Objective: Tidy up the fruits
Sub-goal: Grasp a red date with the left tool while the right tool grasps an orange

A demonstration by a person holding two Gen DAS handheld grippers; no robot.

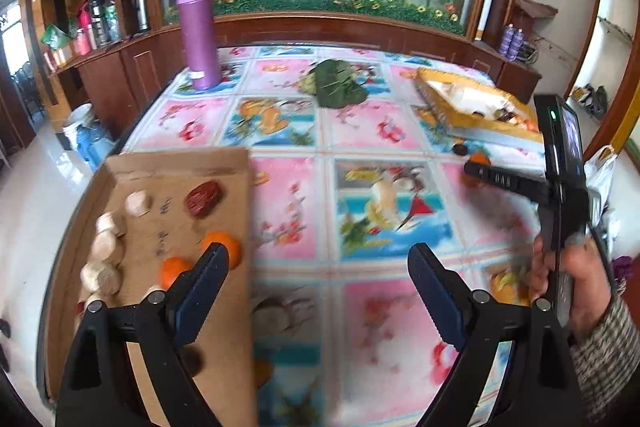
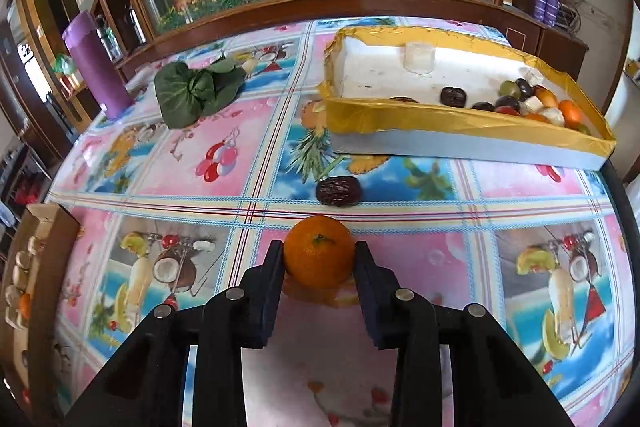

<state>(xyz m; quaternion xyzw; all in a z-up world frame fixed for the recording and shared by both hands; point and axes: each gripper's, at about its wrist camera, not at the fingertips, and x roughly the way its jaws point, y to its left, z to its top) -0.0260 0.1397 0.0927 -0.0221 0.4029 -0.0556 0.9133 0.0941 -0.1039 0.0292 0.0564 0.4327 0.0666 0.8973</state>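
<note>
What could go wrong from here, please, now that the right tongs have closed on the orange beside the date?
1. The right tongs pinch the round orange only at their tips, so it may squirt out and roll across the table.
2. The date lies just beyond the orange; pushing forward could knock it away.
3. The cardboard tray already holds two oranges near its edge; a careless drop could nudge them off.

I count two grippers [image 1: 318, 267], [image 2: 319, 259]; one tangerine [image 2: 319, 251] between my right fingers; one date [image 2: 339, 191] just ahead of it; one purple bottle [image 2: 96, 65] and one leafy green [image 2: 196, 91] far ahead-left; two trays [image 2: 460, 123], [image 1: 180, 187]
</note>
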